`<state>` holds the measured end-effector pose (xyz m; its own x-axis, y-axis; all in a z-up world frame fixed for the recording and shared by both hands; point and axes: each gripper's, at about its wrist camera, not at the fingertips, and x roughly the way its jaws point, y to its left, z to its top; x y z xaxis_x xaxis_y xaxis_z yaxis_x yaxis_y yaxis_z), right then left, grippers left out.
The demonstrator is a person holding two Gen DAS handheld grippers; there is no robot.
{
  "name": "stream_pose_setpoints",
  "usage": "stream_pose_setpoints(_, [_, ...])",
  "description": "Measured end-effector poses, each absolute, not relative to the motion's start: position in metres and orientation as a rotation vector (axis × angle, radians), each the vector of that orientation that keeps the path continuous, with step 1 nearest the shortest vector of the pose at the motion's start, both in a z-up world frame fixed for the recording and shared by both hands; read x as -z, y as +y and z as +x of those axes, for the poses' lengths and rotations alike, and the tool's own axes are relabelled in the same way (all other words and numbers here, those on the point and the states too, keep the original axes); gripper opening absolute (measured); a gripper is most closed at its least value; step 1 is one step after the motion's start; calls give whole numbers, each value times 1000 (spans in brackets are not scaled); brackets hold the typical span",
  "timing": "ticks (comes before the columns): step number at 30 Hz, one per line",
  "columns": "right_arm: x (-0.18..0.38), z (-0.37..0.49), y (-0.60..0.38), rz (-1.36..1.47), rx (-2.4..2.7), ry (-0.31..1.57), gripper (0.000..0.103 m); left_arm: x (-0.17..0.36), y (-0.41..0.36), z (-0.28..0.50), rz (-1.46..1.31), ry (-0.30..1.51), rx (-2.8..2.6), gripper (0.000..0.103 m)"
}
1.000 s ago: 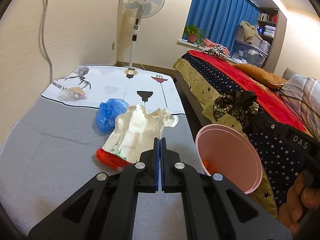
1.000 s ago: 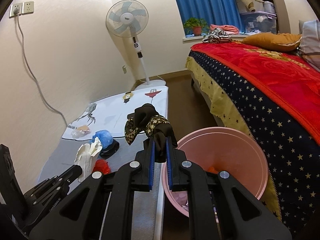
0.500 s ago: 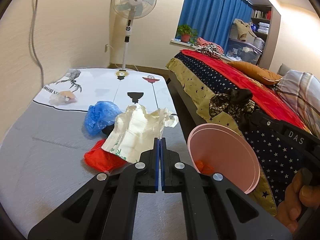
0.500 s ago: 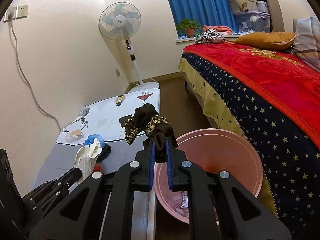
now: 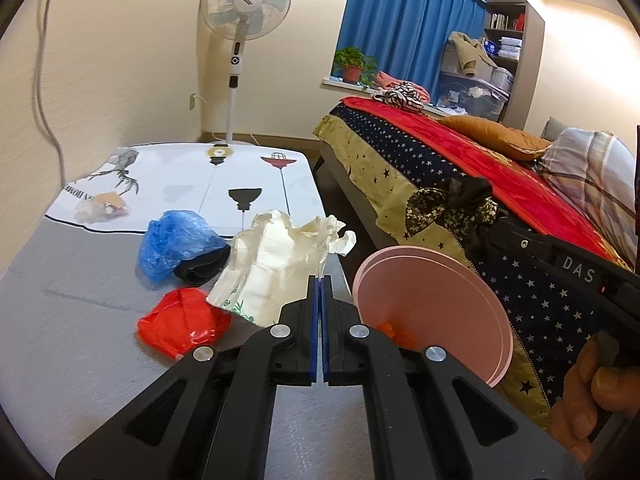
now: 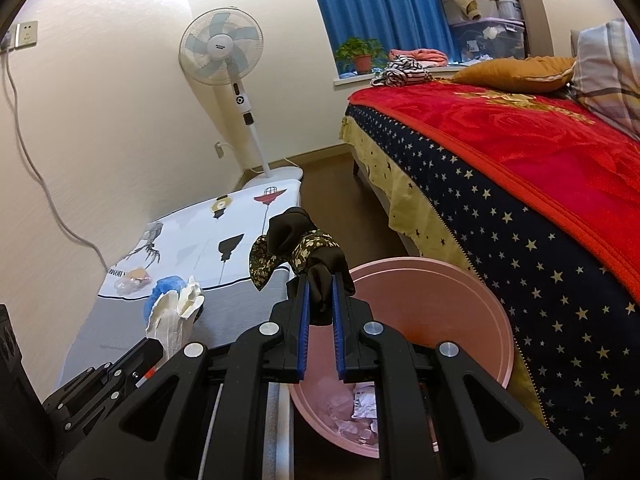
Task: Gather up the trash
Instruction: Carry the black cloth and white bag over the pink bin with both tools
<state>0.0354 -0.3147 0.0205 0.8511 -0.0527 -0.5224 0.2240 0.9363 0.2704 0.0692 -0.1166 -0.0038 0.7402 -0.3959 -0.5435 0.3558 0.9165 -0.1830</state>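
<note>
A fan (image 5: 249,12) stands against the wall far ahead of the jaws, a potted plant (image 5: 353,65) on the sill to its right. The bed (image 6: 540,168) (red blanket, star-print cover) runs along the right, with an orange pillow (image 6: 516,74).

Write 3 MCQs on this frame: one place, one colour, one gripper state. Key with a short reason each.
1. Where is the pink bin?
A. on the bed
B. on the floor between table and bed
C. on the table

2. What colour is the crumpled bag nearest the left gripper on the table?
A. red
B. green
C. yellow

3. What is the right gripper doing?
A. open, empty
B. shut on a dark patterned cloth
C. shut on a white bag

Key: B, the bin stands low beside the table edge and the bed; A, the bag is red; B, the cloth is pinched between the blue pads.
</note>
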Motion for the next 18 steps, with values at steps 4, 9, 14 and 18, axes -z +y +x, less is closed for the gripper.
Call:
stream_pose_setpoints(4, [-19,36,-319,338,164,537,11,6,-123,72,-69,618,430,1])
stream_pose_setpoints(9, [-18,37,-325,338,191,537,11,9,-132,75,-68,623,456,1])
stream_pose_setpoints(14, [-15,39,-333,342,226,542,11,12,-145,79,-53,625,488,1])
stream_pose_setpoints(18, [-14,39,-338,329,256,541,11,14,-152,83,-54,627,510,1])
